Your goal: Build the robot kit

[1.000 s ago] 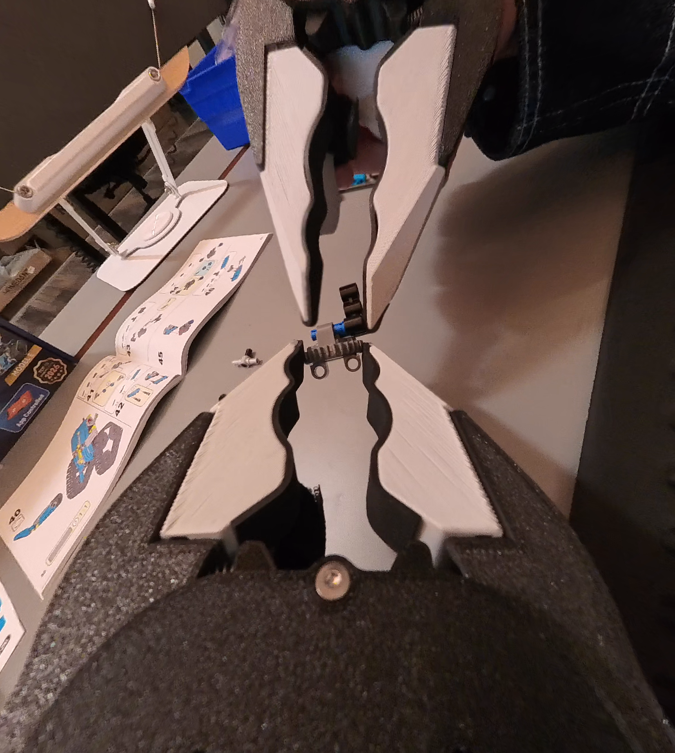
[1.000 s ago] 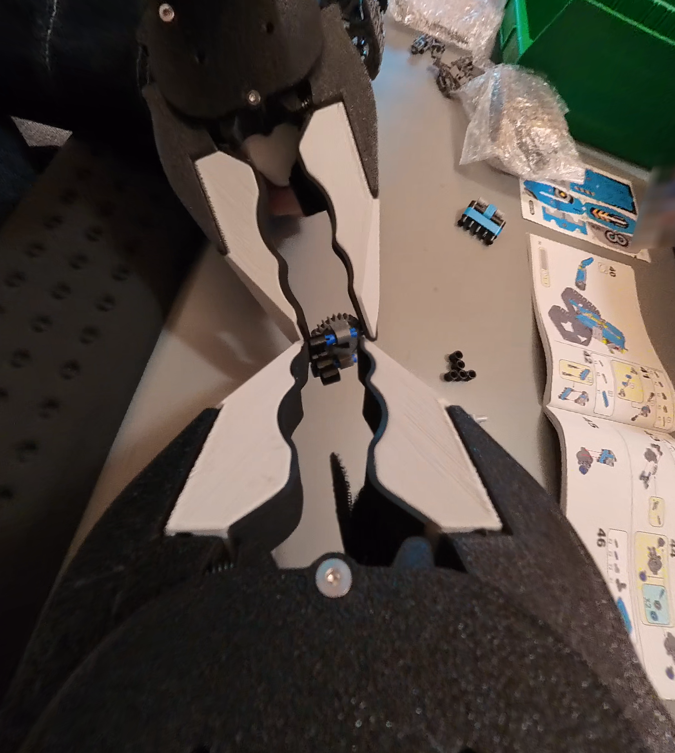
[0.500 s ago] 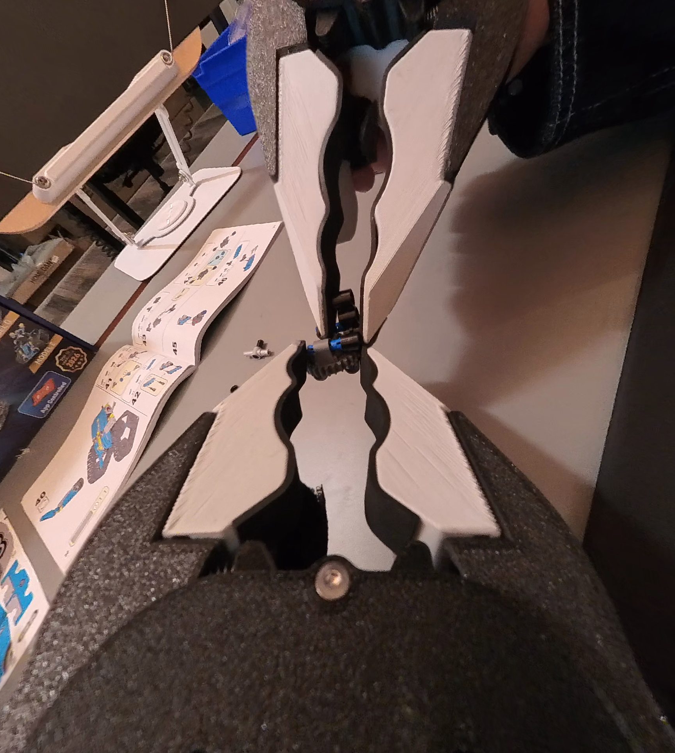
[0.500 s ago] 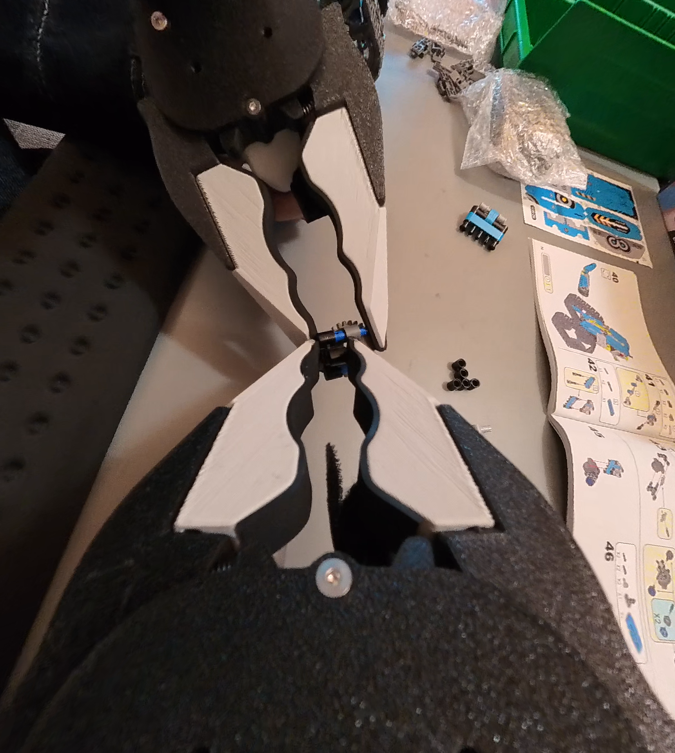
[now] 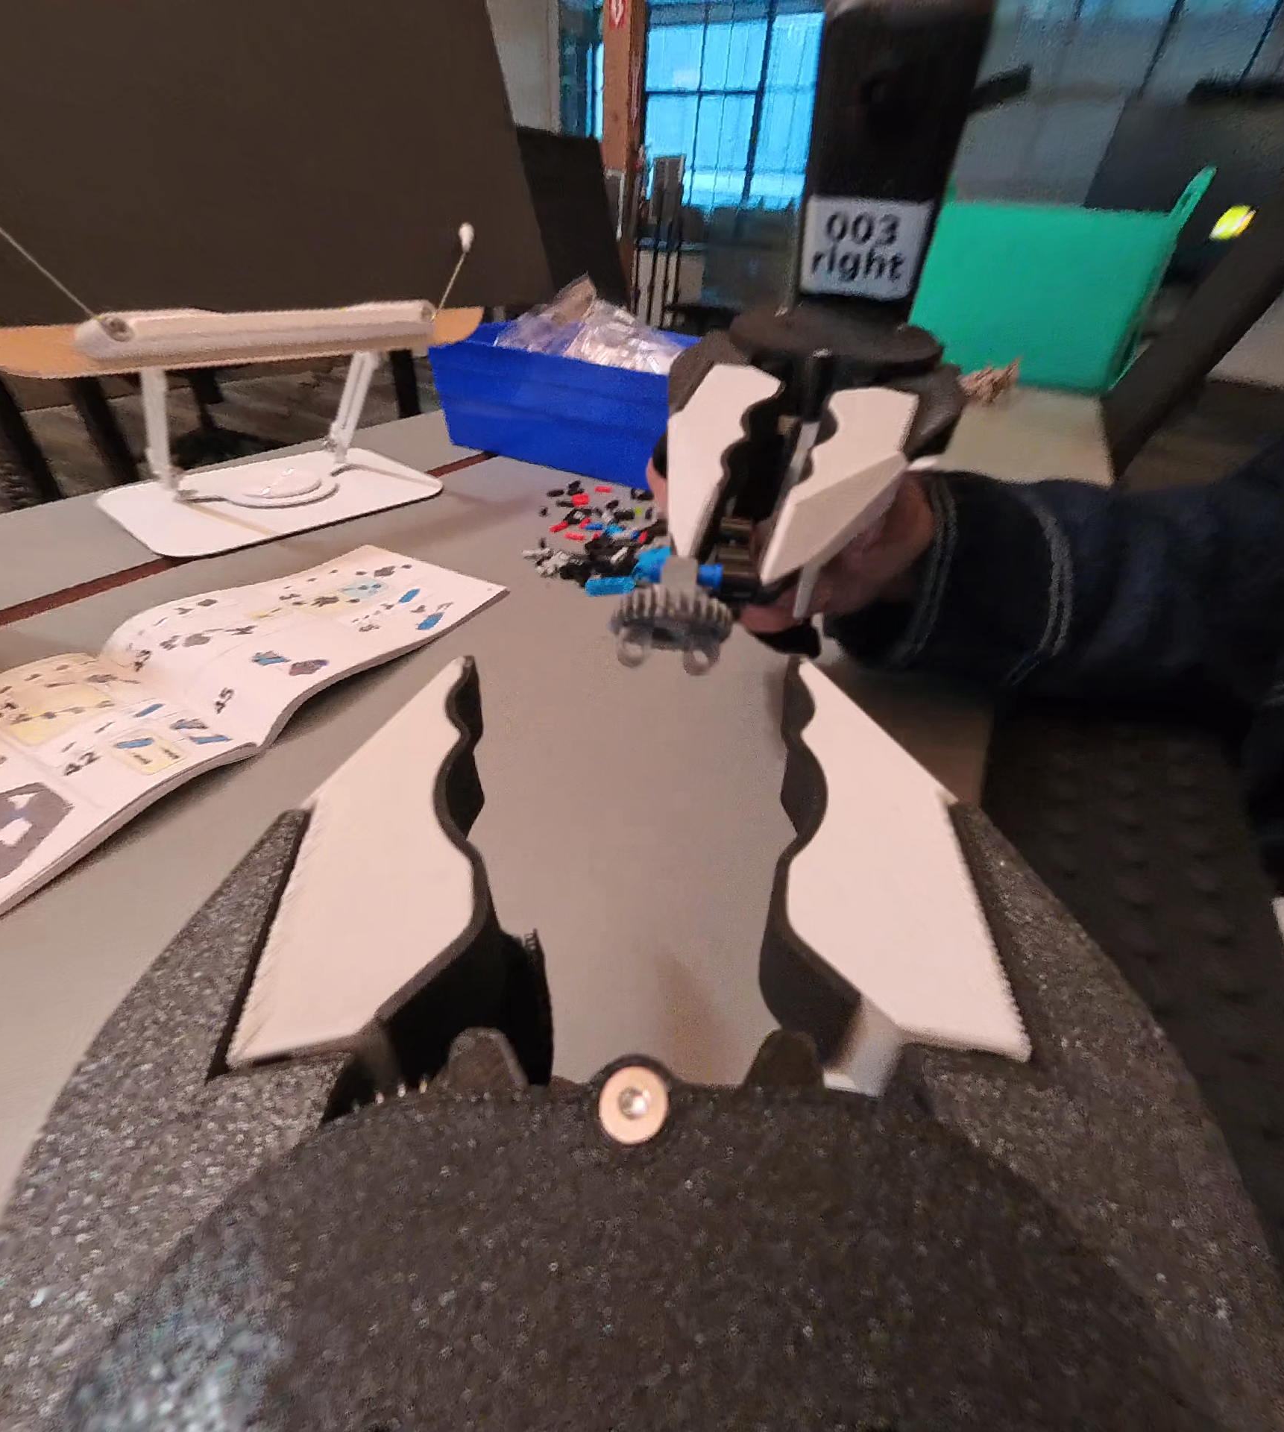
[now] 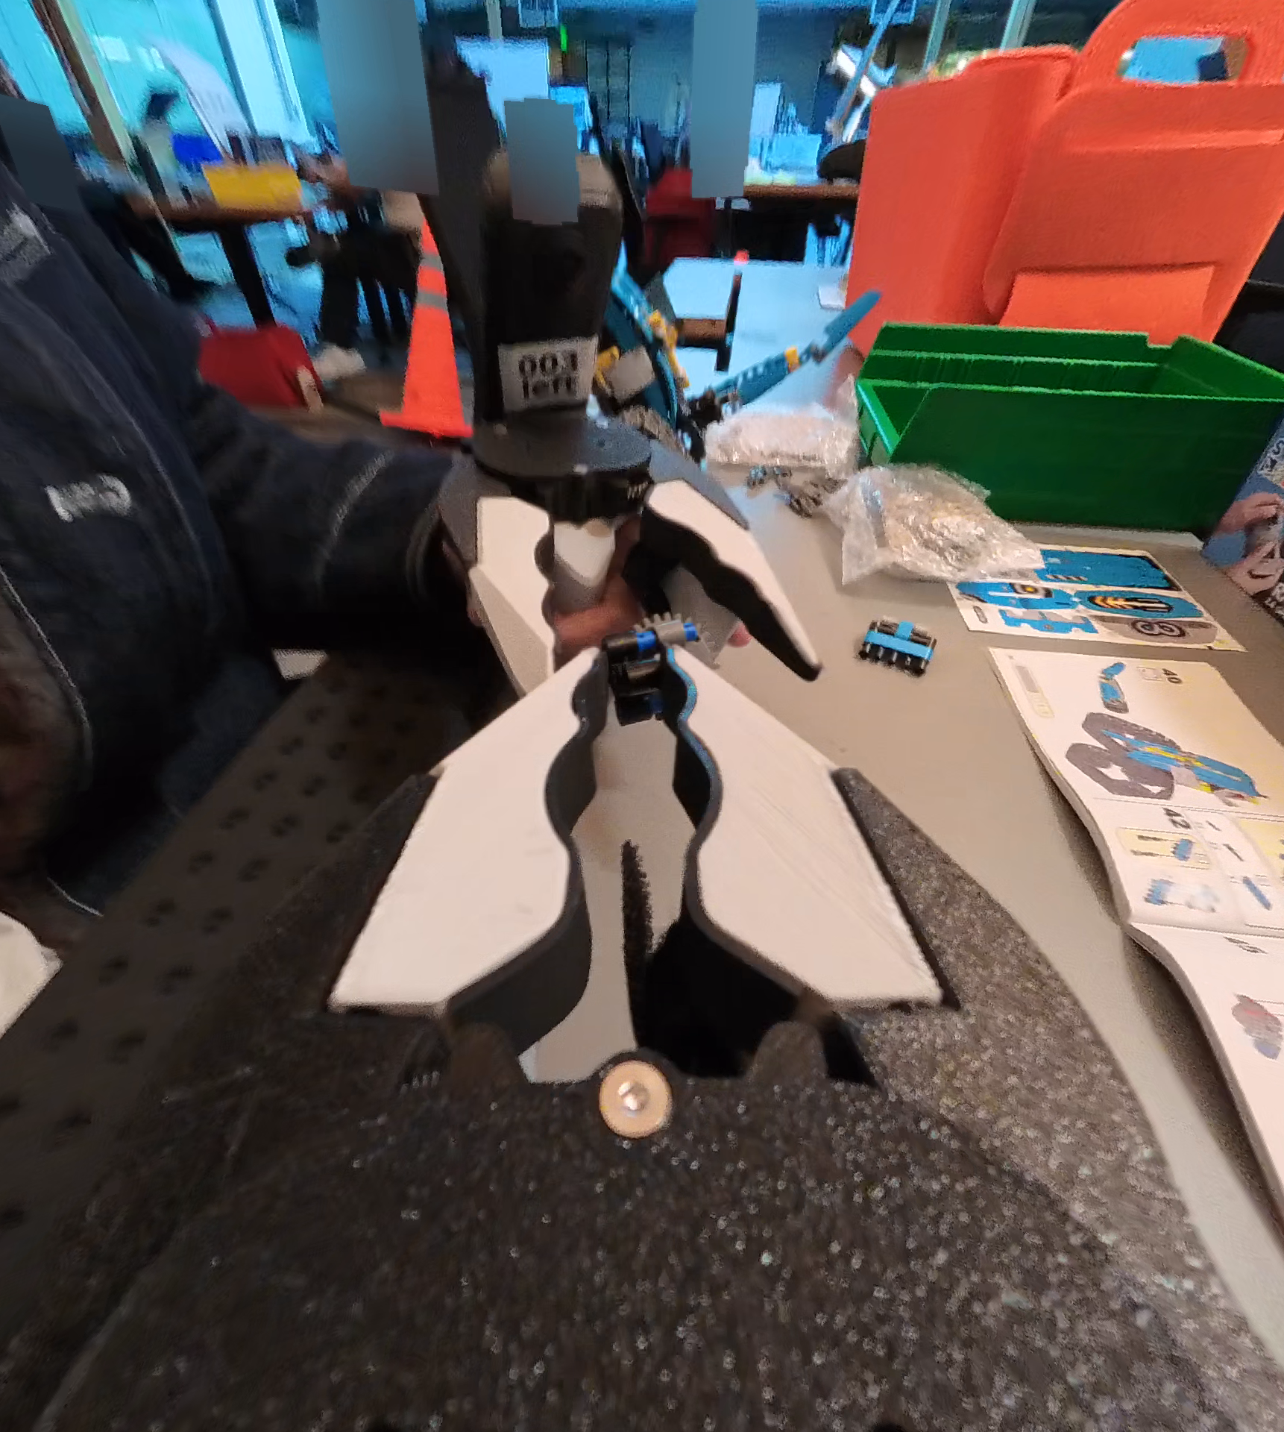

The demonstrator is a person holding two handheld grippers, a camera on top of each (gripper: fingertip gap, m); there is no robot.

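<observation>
My right gripper (image 6: 635, 665) is shut on a small toy-brick assembly (image 6: 637, 659) of black connectors, blue pins and a grey gear, held above the grey table (image 6: 933, 775). In the left wrist view the same assembly (image 5: 668, 612) hangs from the right gripper (image 5: 732, 577), gear side down. My left gripper (image 5: 627, 674) is open and empty, just short of the assembly and not touching it. In the right wrist view its white fingers (image 6: 736, 593) stand spread behind the assembly. A person's hands and dark sleeves hold both grippers.
An open instruction booklet (image 5: 158, 697) lies at the left; it also shows in the right wrist view (image 6: 1204, 814). There are loose small pieces (image 5: 592, 535), a blue bin (image 5: 546, 403), a white desk lamp (image 5: 267, 488), a green bin (image 6: 1049, 434), a plastic bag (image 6: 918, 519), a blue-black sub-assembly (image 6: 898, 643), and a black perforated mat (image 6: 236, 814). The grippers are tip to tip, or close to it.
My left gripper has let go of the assembly, opened wide and drawn back. The right gripper keeps the whole assembly. Both views have tilted up from the table.
</observation>
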